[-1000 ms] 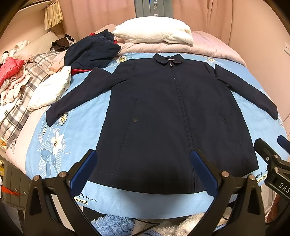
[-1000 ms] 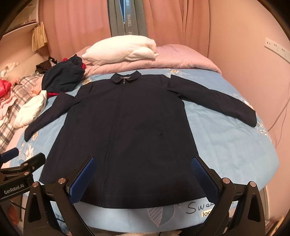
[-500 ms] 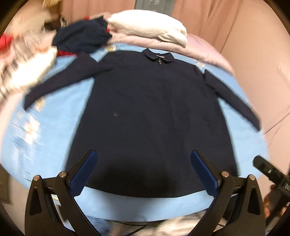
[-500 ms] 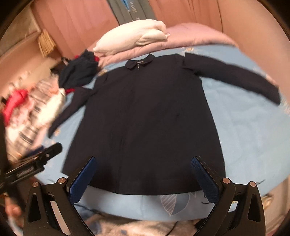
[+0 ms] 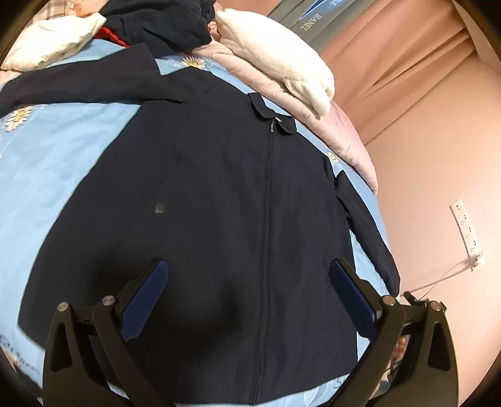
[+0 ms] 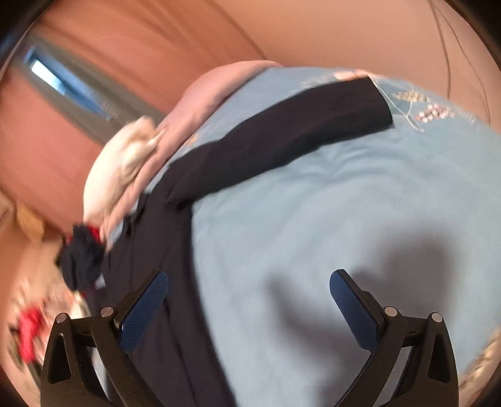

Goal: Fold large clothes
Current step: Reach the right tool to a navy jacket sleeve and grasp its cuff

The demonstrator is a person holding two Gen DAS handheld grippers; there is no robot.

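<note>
Jacket: a navy zip-front jacket [image 5: 238,200] lies face up and spread flat on the blue daisy-print bedsheet [image 5: 62,162], collar away from the left claw, hem nearest it.
Left claw: the left gripper [image 5: 247,281] hangs above the lower front of the jacket with its blue pads spread wide and nothing between them; the zip runs just right of the midpoint between them, and the snap button [image 5: 160,208] sits ahead of the left pad.
Right claw: the right gripper [image 6: 247,291] is likewise spread wide and empty, over bare sheet [image 6: 313,219]; the jacket's body edge passes under its left finger, and the right sleeve [image 6: 281,144] stretches ahead of it and off to the right (this view is blurred, so fine detail is lost).
Step in hand: judging from the layout, the first fold has not begun; the likely opening move is bringing a sleeve across the body.
Doing it well: take the right sleeve near its cuff [image 6: 375,103], pinch both layers fully between the pads, lift only enough to clear the sheet, and lay it straight across the chest so no ridge forms at the shoulder.
Left claw's part: pressing lightly near the zip would keep the body from dragging along.
Risk: the cloth looks smooth and may slip from a shallow pinch.
Nearby clutter: the white pillow [image 5: 281,53] and dark clothes pile [image 5: 162,22] lie beyond the collar, clear of the fold.
</note>
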